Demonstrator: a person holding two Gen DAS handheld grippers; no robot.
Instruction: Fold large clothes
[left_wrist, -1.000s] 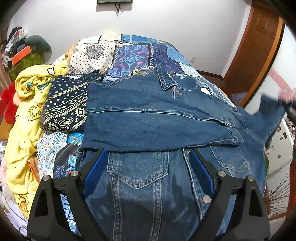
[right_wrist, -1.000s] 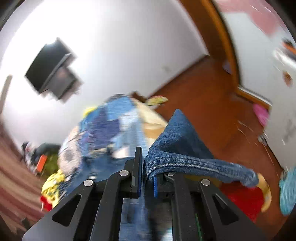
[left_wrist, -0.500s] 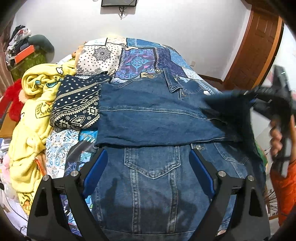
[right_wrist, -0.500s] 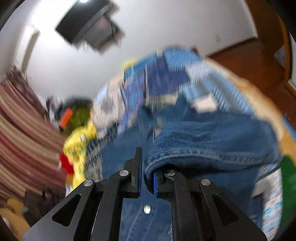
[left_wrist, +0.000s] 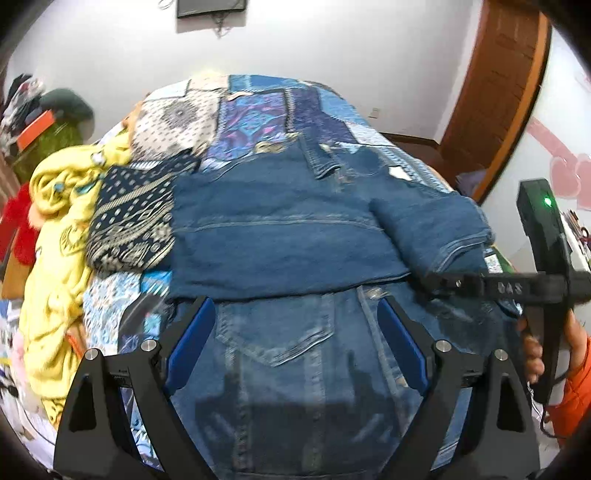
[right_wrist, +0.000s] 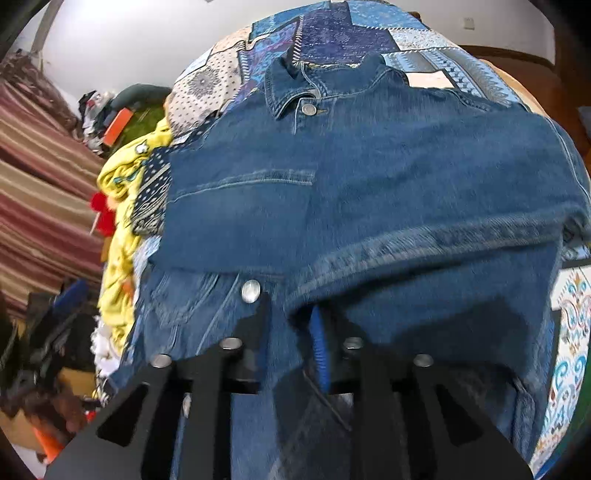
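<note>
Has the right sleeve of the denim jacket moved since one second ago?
Yes. The sleeve hung off the right edge of the bed; now it lies folded across the jacket, with the right tongs opening.

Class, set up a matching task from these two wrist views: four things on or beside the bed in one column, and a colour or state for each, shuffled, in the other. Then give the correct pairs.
Things
1. blue denim jacket
2. fleecy blanket at the bed's edge
3. left gripper
4. plush toy beside the blanket

Colour or state
A. red
B. jaws wide apart, nothing between them
C. sleeves folded across its chest
D. yellow

Pairs: 1-C, 2-D, 3-B, 4-A
</note>
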